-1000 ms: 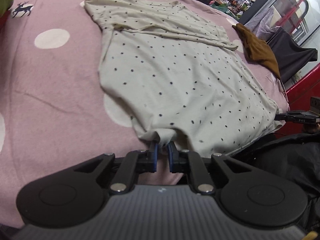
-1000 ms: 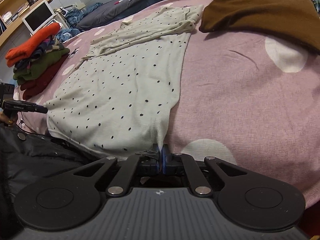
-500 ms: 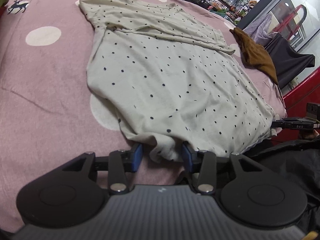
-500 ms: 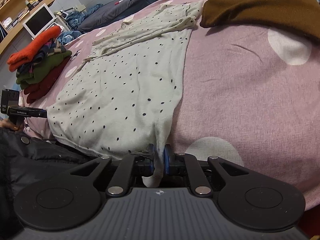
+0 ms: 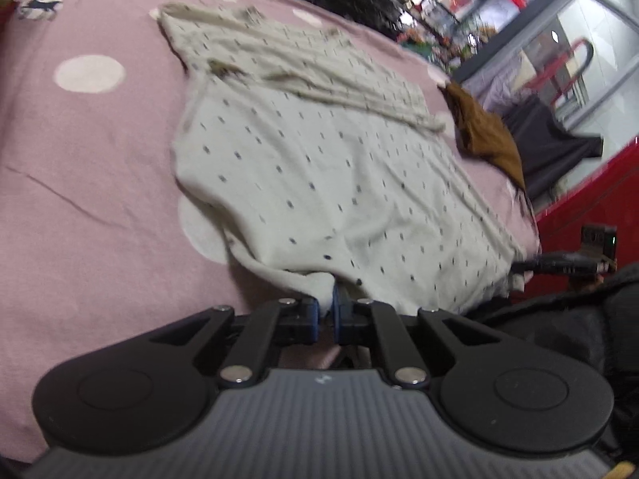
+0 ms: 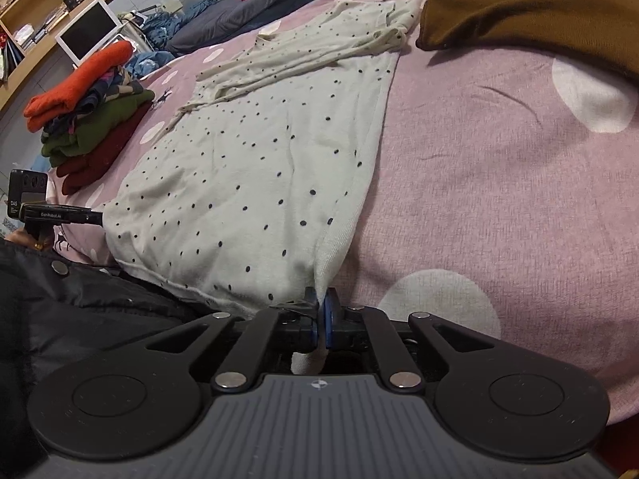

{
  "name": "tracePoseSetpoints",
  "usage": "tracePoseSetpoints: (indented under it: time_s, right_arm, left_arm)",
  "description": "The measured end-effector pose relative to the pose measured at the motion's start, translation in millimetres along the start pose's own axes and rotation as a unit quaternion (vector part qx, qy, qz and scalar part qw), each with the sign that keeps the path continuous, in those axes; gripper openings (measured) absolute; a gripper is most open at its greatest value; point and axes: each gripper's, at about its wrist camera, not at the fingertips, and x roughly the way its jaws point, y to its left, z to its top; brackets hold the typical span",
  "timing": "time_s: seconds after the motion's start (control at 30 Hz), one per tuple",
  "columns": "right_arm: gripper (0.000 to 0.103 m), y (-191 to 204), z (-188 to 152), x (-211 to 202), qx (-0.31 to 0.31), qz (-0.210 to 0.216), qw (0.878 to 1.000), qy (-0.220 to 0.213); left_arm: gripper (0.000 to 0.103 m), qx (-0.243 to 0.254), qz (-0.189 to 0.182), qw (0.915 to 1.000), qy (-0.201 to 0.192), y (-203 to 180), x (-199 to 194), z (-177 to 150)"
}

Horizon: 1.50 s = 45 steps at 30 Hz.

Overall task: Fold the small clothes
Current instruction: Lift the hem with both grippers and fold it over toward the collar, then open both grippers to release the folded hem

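Now your left gripper and right gripper, jaws just closed, each pinch a near hem corner of the cream black-dotted knit top lying flat on the pink spotted bedspread; next, lift both corners evenly and carry the hem toward the collar.

Cream knit top with small dark dots, spread flat on the bed.
Sleeves folded across the upper body; both near hem corners slightly lifted and bunched.
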Motion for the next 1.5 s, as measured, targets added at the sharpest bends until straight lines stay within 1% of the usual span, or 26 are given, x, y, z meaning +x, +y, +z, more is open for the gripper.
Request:
tracePoseSetpoints:
  time_s: [0.07,0.1,0.23,0.33,0.43,0.47,0.53,0.6,0.67,0.73,0.8,0.87,0.93,1.0,1.03,1.1,1.13,1.2,1.23,1.3,1.33,1.37,1.4,1.43,1.47,1.5]
  right_arm:
    - [0.006,-2,5,-5,0.02,0.022,0.999,-0.019]
    - [0.006,-5,9,-8,0.034,0.034,0.998,-0.031]
    - [0.006,-15,35,-10,0.09,0.1,0.988,-0.075]
    - [0.006,-21,71,2,0.101,0.122,0.982,-0.098]
    - [0.006,-30,120,19,0.115,0.148,0.974,-0.124]
    - [0.006,-33,137,26,0.111,0.143,0.975,-0.129]
    - [0.006,-37,167,41,0.097,0.129,0.978,-0.134]
    - [0.006,-46,197,58,0.1,0.109,0.979,-0.138]
    - [0.006,-56,220,70,0.115,0.081,0.979,-0.147]
    - [0.006,-65,240,80,0.126,0.062,0.978,-0.154]
    - [0.006,-72,258,88,0.133,0.036,0.978,-0.16]
    - [0.006,-83,274,93,0.142,0.013,0.975,-0.172]
    - [0.006,-92,289,99,0.149,-0.01,0.973,-0.177]
    - [0.006,-101,299,106,0.164,-0.035,0.969,-0.182]
    - [0.006,-105,304,111,0.175,-0.041,0.967,-0.181]
    - [0.007,-111,311,122,0.189,-0.053,0.965,-0.173]
    - [0.008,-115,311,126,0.204,-0.062,0.962,-0.174]
    - [0.008,-121,311,133,0.229,-0.052,0.956,-0.177]
    - [0.013,-120,312,136,0.227,-0.053,0.956,-0.18]
    - [0.022,-117,313,138,0.216,-0.074,0.957,-0.18]
    - [0.023,-115,314,139,0.205,-0.083,0.959,-0.178]
    - [0.024,-111,315,139,0.189,-0.094,0.961,-0.179]
    - [0.025,-104,313,137,0.164,-0.109,0.962,-0.189]
    - [0.039,-96,312,133,0.133,-0.136,0.96,-0.207]
    - [0.068,-88,311,130,0.097,-0.179,0.951,-0.233]
    - [0.085,-80,309,126,0.071,-0.215,0.94,-0.255]
  left_arm:
    - [0.007,-0.023,0.004,0.9994,-0.027,5,-9,8]
    - [0.007,-0.032,-0.001,0.9985,-0.045,7,-14,14]
    - [0.007,-0.026,-0.019,0.9946,-0.099,1,-15,50]
    - [0.007,-0.023,-0.023,0.9917,-0.124,2,3,86]
    - [0.007,-0.01,-0.018,0.9914,-0.13,7,34,123]
    - [0.007,-0.014,-0.016,0.9913,-0.13,12,45,135]
    - [0.007,-0.043,-0.01,0.9903,-0.132,26,71,161]
    - [0.007,-0.059,0.009,0.9874,-0.147,40,90,187]
    - [0.007,-0.04,0.046,0.9844,-0.165,48,103,211]
    - [0.007,-0.063,0.055,0.9819,-0.17,64,113,233]
    - [0.007,-0.087,0.074,0.977,-0.18,79,121,255]
    - [0.007,-0.096,0.092,0.9729,-0.19,87,126,277]
    - [0.007,-0.097,0.096,0.971,-0.196,92,130,296]
    - [0.007,-0.116,0.107,0.9671,-0.2,100,135,312]
    - [0.007,-0.126,0.115,0.9656,-0.196,105,139,319]
    - [0.007,-0.141,0.15,0.9597,-0.191,114,146,327]
    - [0.007,-0.146,0.154,0.9582,-0.192,118,148,329]
    - [0.007,-0.156,0.161,0.9556,-0.192,127,151,331]
    - [0.007,-0.158,0.174,0.9535,-0.189,130,151,330]
    - [0.014,-0.147,0.207,0.9511,-0.176,128,151,329]
    - [0.027,-0.138,0.218,0.9503,-0.174,126,150,328]
    - [0.044,-0.129,0.223,0.9496,-0.179,124,148,327]
    - [0.053,-0.122,0.229,0.9474,-0.188,122,143,325]
    - [0.066,-0.122,0.241,0.9425,-0.197,120,137,324]
    - [0.07,-0.125,0.256,0.936,-0.207,117,133,324]
    - [0.07,-0.123,0.266,0.9324,-0.212,111,129,323]
